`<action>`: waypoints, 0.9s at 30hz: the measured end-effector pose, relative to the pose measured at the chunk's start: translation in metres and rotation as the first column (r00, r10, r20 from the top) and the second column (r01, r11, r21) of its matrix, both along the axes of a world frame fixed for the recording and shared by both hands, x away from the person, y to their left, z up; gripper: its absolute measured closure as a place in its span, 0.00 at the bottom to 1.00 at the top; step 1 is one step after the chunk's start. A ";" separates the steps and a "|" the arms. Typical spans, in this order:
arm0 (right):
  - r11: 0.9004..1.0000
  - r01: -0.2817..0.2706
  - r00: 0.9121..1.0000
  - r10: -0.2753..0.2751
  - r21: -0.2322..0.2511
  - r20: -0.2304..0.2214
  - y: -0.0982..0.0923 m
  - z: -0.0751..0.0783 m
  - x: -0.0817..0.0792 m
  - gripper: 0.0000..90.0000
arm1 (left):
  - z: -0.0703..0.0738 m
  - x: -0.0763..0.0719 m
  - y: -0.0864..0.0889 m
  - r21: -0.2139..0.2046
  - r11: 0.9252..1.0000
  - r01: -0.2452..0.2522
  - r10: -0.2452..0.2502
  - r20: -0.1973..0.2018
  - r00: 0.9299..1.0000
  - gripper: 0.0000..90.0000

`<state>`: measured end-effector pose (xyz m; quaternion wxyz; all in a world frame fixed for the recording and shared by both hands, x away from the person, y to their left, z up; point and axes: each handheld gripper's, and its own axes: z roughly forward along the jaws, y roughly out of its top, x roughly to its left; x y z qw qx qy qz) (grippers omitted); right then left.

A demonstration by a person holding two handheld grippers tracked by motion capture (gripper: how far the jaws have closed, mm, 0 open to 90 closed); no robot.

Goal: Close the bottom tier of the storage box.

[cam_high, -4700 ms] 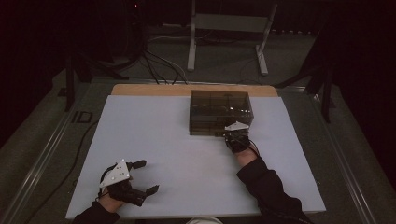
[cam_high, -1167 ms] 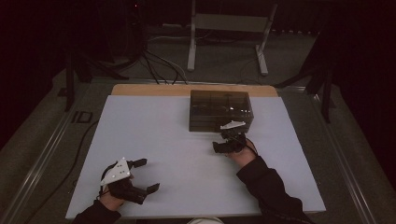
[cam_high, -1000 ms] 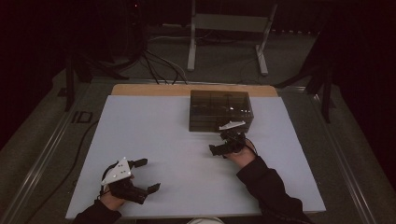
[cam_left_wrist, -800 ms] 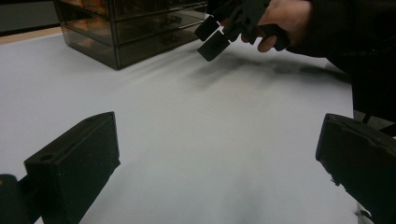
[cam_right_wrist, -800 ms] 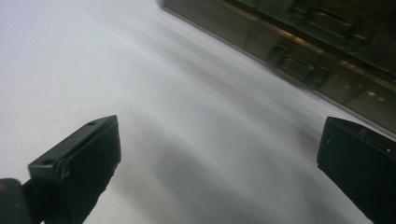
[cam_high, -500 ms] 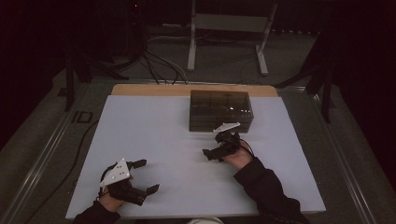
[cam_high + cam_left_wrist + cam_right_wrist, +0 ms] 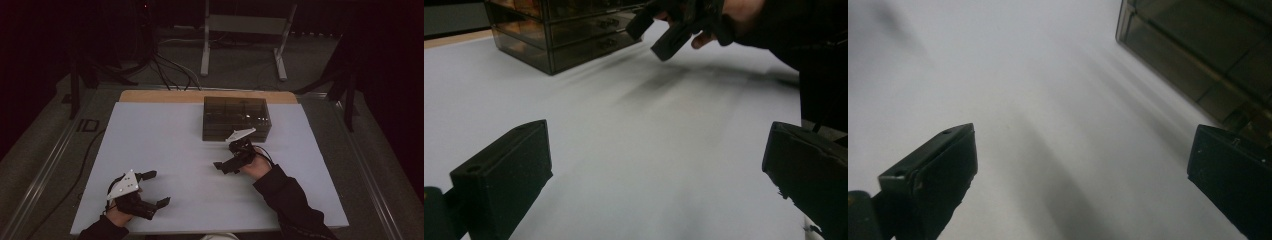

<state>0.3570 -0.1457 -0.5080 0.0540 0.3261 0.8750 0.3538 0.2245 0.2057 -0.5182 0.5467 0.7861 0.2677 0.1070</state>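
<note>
Left gripper [image 7: 152, 188], black with a grey three-cornered plate on top, is seen at 7 o'clock on the white tabletop [image 7: 165, 140], unmoved across all earlier high-view frames. Its jaws are spread wide and nothing is held between them.

Right gripper [image 7: 226, 165], also black with a grey plate, has been pulled back from the smoky translucent plastic drawer cabinet [image 7: 236, 117]. 4.7 s ago it was touching the cabinet's front face; 1.2 s ago it was just beside it; now it is near the cabinet but apart, shifted toward 7 o'clock from the front face and turned so the jaws point toward 8–9 o'clock. Jaws are held wide apart, nothing gripped.

The cabinet is unmoved, at 12–1 o'clock on the tabletop, close to the wooden far edge [image 7: 200, 96].

View differences: in the left gripper view, the cabinet's stacked drawer fronts [image 7: 574, 30] with small handles are resolved at 11 o'clock, and the right gripper [image 7: 664, 27] is seen raised off the tabletop at 1 o'clock, a shadow cast under it; neither detail is readable from the high view. In the right gripper view, the cabinet [image 7: 1198, 55] is seen at 1–2 o'clock, beside the jaws, with bare tabletop [image 7: 1058, 125] between them.
</note>
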 end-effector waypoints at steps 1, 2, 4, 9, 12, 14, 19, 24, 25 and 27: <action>1.000 -0.005 1.000 0.005 0.011 0.012 -0.001 0.002 -0.001 0.00 | 0.000 0.000 0.000 -0.002 1.000 0.000 0.000 0.000 1.000 0.01; 1.000 -0.008 1.000 0.007 0.012 0.016 -0.002 0.003 -0.002 0.00 | 0.000 0.000 0.001 -0.002 1.000 -0.001 0.001 0.002 1.000 0.01; 1.000 -0.014 0.999 0.013 0.018 0.032 -0.004 0.005 -0.004 0.00 | 0.000 -0.001 0.001 0.000 1.000 -0.003 0.003 0.001 1.000 0.01; 0.999 -0.033 0.998 0.032 0.025 0.055 -0.010 0.009 -0.010 0.00 | 0.001 -0.001 0.001 -0.004 1.000 -0.005 0.005 0.003 1.000 0.01; 0.999 -0.039 0.997 0.037 0.028 0.065 -0.014 0.009 -0.013 0.00 | 0.001 -0.001 0.001 -0.004 1.000 -0.004 0.004 0.003 1.000 0.01; 0.999 -0.039 0.997 0.037 0.034 0.069 -0.017 0.009 -0.015 0.00 | 0.001 -0.001 0.000 -0.004 1.000 -0.004 0.004 0.003 1.000 0.01; 0.998 -0.034 0.996 0.030 0.052 0.080 -0.025 0.009 -0.020 0.00 | 0.001 -0.001 0.001 -0.012 1.000 -0.006 0.006 0.001 1.000 0.01; 0.999 -0.006 0.998 0.002 0.054 0.066 -0.037 0.003 -0.025 0.00 | 0.001 -0.001 0.001 -0.009 1.000 -0.004 0.004 0.000 1.000 0.01; 0.998 -0.004 0.998 0.000 0.057 0.070 -0.040 0.003 -0.027 0.00 | 0.001 -0.001 0.001 -0.007 1.000 -0.006 0.006 0.001 1.000 0.01; 0.998 -0.008 0.997 0.002 0.066 0.081 -0.044 0.002 -0.030 0.00 | 0.001 -0.001 0.002 -0.008 1.000 -0.006 0.006 0.001 1.000 0.01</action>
